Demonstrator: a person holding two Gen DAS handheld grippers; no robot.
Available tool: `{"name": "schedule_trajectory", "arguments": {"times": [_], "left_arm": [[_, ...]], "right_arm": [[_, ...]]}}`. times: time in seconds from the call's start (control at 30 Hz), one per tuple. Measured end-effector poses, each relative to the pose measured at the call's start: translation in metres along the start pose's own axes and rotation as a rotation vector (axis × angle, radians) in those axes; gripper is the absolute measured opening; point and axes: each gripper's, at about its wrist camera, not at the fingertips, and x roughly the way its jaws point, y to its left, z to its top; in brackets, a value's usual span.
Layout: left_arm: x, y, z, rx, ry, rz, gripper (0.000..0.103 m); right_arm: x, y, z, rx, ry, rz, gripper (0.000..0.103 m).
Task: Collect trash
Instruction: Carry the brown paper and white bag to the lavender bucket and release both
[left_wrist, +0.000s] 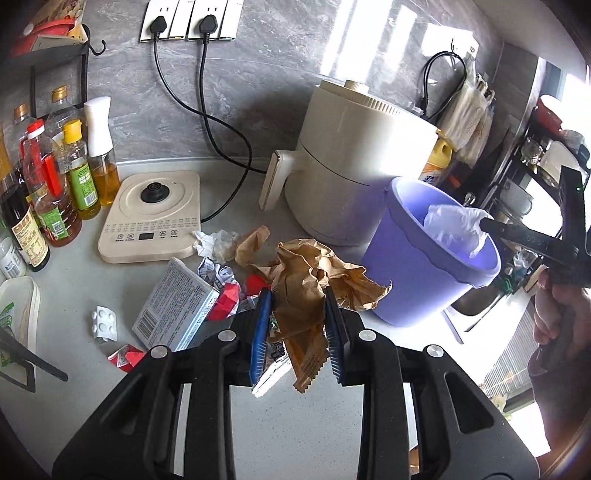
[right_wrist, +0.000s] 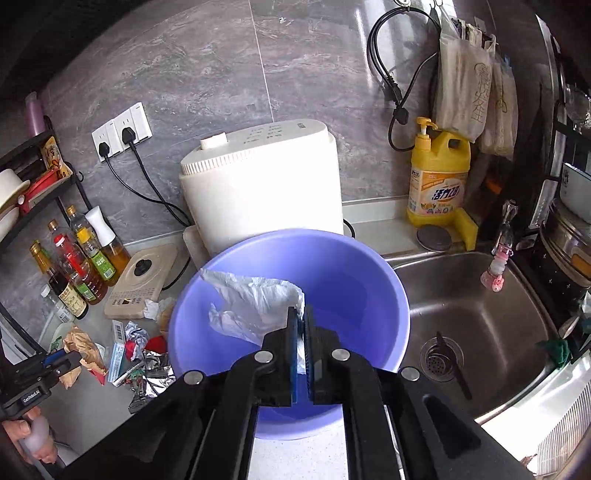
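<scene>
My left gripper (left_wrist: 297, 295) is shut on a crumpled brown paper bag (left_wrist: 310, 277) and holds it above the counter, left of the purple bin (left_wrist: 417, 280). My right gripper (right_wrist: 304, 314) is shut on a white plastic bag (right_wrist: 255, 306) and holds it over the open mouth of the purple bin (right_wrist: 354, 273); it also shows in the left wrist view (left_wrist: 484, 221) at the bin's rim. More trash lies on the counter: a white carton (left_wrist: 177, 306), red wrappers (left_wrist: 229, 299), crumpled paper (left_wrist: 214, 243), a pill blister (left_wrist: 105, 323), foil scraps (right_wrist: 155, 373).
A cream air fryer (left_wrist: 354, 162) stands behind the bin. A kettle base (left_wrist: 155, 214) and oil and sauce bottles (left_wrist: 55, 192) stand at the left. The steel sink (right_wrist: 480, 325) lies right of the bin, with a yellow detergent bottle (right_wrist: 437, 181) behind it.
</scene>
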Motion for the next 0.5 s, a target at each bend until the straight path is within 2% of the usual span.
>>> {"name": "schedule_trajectory", "arguments": {"times": [0.03, 0.1, 0.13, 0.3, 0.5], "left_arm": [[0.002, -0.004, 0.002, 0.014, 0.003, -0.007, 0.028], [0.006, -0.012, 0.008, 0.036, 0.005, -0.018, 0.028], [0.007, -0.015, 0.011, 0.043, 0.004, -0.022, 0.028], [0.016, -0.034, 0.028, 0.081, -0.002, -0.056, 0.028], [0.033, -0.073, 0.051, 0.177, -0.006, -0.122, 0.028]], "right_arm": [[0.004, -0.006, -0.002, 0.019, 0.022, -0.003, 0.012], [-0.002, -0.018, -0.005, 0.064, -0.014, -0.016, 0.069], [-0.008, -0.023, -0.006, 0.08, -0.05, -0.033, 0.072], [-0.028, -0.044, -0.005, 0.128, -0.112, -0.076, 0.071], [-0.049, -0.069, -0.016, 0.18, -0.141, -0.126, 0.071]]}}
